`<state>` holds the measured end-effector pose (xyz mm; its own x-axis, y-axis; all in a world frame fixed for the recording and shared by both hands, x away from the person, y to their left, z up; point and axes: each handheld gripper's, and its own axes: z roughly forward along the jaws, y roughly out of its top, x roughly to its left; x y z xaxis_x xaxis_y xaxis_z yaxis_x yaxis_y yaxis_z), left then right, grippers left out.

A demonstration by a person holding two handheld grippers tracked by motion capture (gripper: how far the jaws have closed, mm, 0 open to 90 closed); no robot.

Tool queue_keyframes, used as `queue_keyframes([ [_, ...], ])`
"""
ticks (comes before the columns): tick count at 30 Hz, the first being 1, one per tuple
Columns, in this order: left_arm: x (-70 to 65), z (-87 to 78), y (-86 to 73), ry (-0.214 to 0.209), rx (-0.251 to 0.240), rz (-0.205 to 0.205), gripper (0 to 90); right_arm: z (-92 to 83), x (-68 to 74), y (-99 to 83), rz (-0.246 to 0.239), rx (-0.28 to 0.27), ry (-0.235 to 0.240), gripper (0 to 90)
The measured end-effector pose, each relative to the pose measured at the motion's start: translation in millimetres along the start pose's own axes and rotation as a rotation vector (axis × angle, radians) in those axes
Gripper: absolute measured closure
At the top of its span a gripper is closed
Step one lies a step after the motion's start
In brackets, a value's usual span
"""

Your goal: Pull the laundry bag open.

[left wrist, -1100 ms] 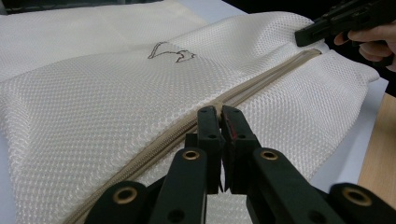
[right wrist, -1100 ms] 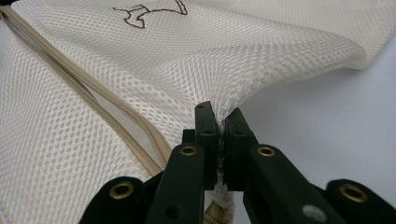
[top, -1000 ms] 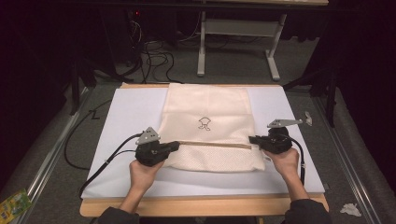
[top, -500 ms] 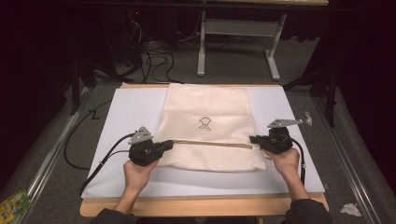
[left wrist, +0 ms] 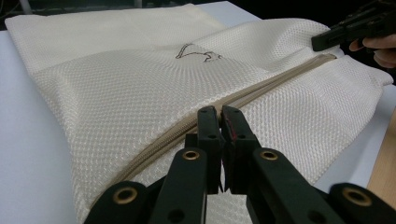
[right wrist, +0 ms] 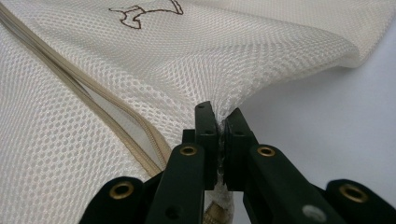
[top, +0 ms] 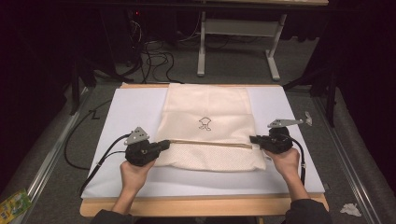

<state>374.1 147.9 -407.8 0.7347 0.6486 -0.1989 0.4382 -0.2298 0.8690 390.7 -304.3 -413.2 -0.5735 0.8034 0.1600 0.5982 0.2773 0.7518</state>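
The cream mesh bag (top: 208,126) lies flat on the white sheet (top: 126,112) in the middle of the table (top: 201,205), with its zipper (top: 210,143) running across. The right gripper (top: 254,139) is clenched on the mesh at the right end of the zipper, and the fabric is bunched between the jaws. The left gripper (top: 164,145) is closed at the left end, its tips over the zipper; whether they pinch the fabric I cannot tell.

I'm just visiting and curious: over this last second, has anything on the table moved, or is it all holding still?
The left hand-held gripper slid a little along the zip line toward the mesh laundry bag's left edge, then eased back; its jaws are shut at the zipper. The right hand-held gripper kept its pinch on the bag's right end. The bag stayed flat on the white mat.
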Motion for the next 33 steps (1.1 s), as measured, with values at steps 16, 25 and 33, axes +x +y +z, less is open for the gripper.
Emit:
queue_keyframes([
  [16,6.8,-9.0,-2.8,0.015,-0.010,-0.016,87.2,0.0,-1.0,-0.4,0.006,0.006,-0.005,88.3],
  [25,10.8,-15.2,-3.2,0.035,-0.025,-0.023,87.3,0.6,-0.4,-0.1,-0.002,0.005,-0.013,88.3],
  [33,15.0,-20.8,-5.0,0.048,-0.029,-0.035,87.2,-0.7,-2.9,-1.4,0.002,0.002,-0.018,88.3],
])
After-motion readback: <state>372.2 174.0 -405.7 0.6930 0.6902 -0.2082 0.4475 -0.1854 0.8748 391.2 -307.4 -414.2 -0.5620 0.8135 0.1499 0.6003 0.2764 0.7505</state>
